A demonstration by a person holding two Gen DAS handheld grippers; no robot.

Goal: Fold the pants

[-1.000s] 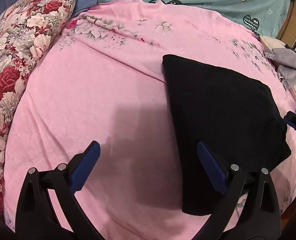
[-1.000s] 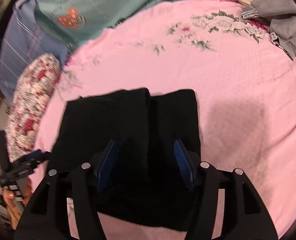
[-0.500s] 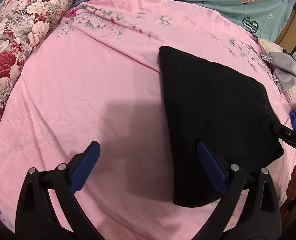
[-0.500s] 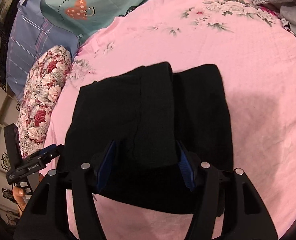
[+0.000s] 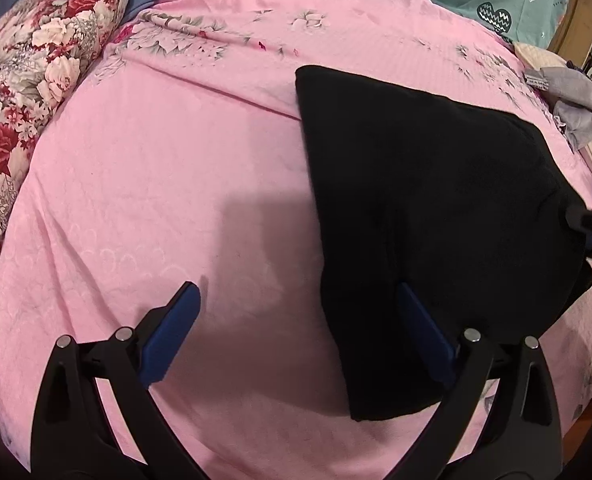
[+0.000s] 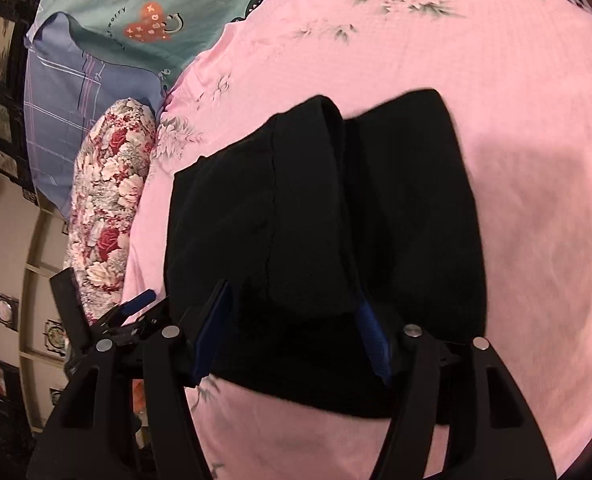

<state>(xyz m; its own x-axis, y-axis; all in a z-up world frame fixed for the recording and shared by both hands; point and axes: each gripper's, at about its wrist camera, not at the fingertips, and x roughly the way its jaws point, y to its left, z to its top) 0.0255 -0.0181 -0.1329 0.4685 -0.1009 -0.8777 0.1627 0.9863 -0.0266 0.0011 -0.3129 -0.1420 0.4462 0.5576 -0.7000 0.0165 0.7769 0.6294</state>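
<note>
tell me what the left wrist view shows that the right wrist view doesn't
Only the left wrist view shows the pile of grey clothes at the bed's far edge and the open left claw over bare pink sheet. Only the right wrist view shows the blue checked pillow, the picture frames on the wall and the overlapping fold in the pants. Both show the black pants, the pink sheet, the flowered pillow and the teal blanket.

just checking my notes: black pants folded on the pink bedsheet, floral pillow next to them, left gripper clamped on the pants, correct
Not quite. In the left wrist view the left gripper is open over the pink bedsheet, gripping nothing. The black pants do lie folded on that sheet, with the floral pillow at the bed's side.
</note>
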